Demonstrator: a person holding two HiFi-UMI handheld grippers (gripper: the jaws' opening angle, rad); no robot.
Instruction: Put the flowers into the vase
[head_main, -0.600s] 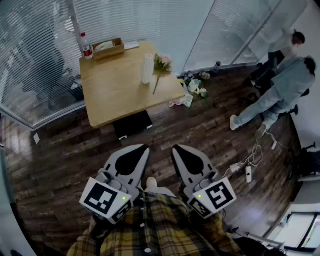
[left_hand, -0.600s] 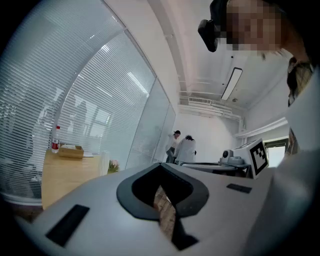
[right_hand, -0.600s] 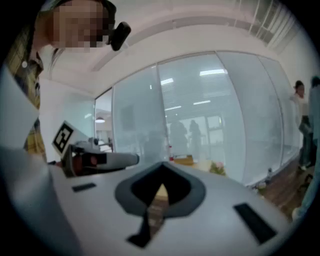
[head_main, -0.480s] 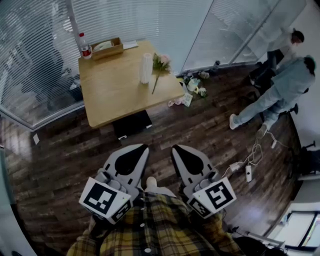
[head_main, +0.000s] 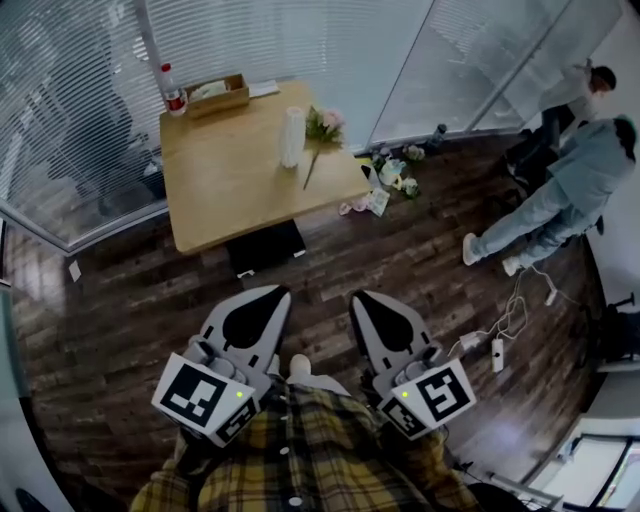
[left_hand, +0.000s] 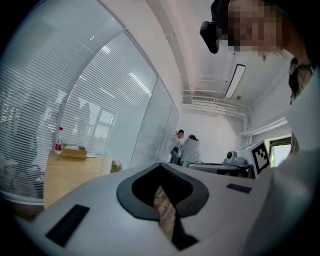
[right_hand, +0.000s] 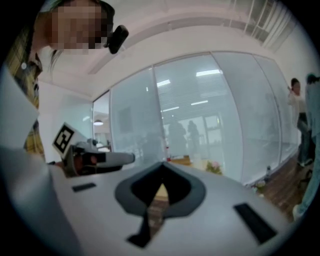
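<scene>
Only slightly shifted outward, the left gripper (head_main: 268, 294) and right gripper (head_main: 362, 298) hang empty with jaws together, well short of the flowers (head_main: 322, 128) lying beside the vase (head_main: 293, 137) on the table (head_main: 220, 195), so nothing is yet begun.

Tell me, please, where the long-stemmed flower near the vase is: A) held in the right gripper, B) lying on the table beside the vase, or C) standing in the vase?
B: the flower lies flat on the table, beside the upright vase.
</scene>
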